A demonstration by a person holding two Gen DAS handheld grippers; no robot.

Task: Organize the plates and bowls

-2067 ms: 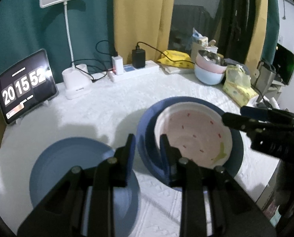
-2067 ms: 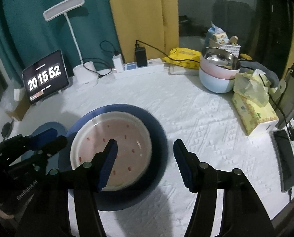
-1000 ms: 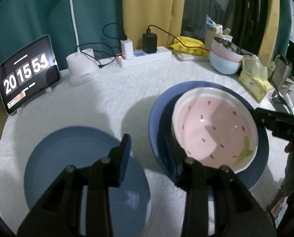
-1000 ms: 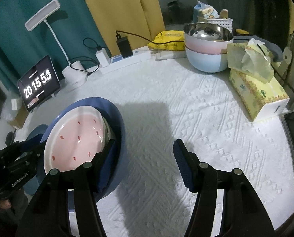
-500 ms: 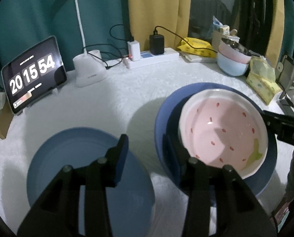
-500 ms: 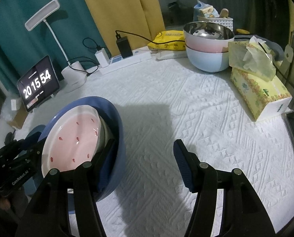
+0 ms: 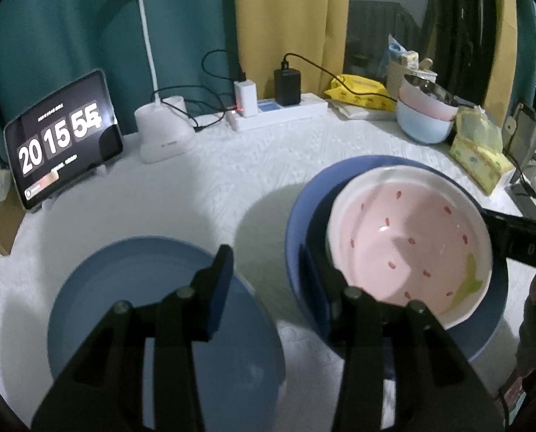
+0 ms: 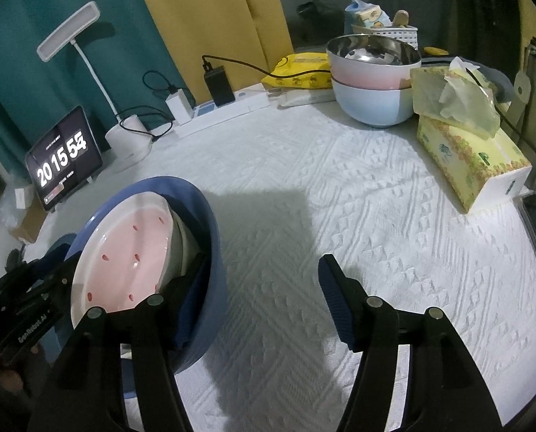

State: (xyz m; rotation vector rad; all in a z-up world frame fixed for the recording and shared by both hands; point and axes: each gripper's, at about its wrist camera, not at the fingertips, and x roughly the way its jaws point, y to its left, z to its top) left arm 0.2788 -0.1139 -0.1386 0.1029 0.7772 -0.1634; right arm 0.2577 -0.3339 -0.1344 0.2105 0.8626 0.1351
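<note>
I count one pink bowl (image 7: 408, 248), white-rimmed with red flecks and a green mark, nested in one deep blue bowl (image 8: 210, 252) that tilts above the white-covered worktop (image 8: 340, 216). One flat blue plate (image 7: 142, 306) lies on the worktop just beside it. Two more bowls (image 8: 372, 82) sit stacked at the far edge, pink over pale blue with a steel inside. My left fingers (image 7: 266, 280) are narrow and opening, the blue bowl's rim between them. My right fingers (image 8: 264, 298) stand wide and opening, one inside that bowl's rim, the other clear.
</note>
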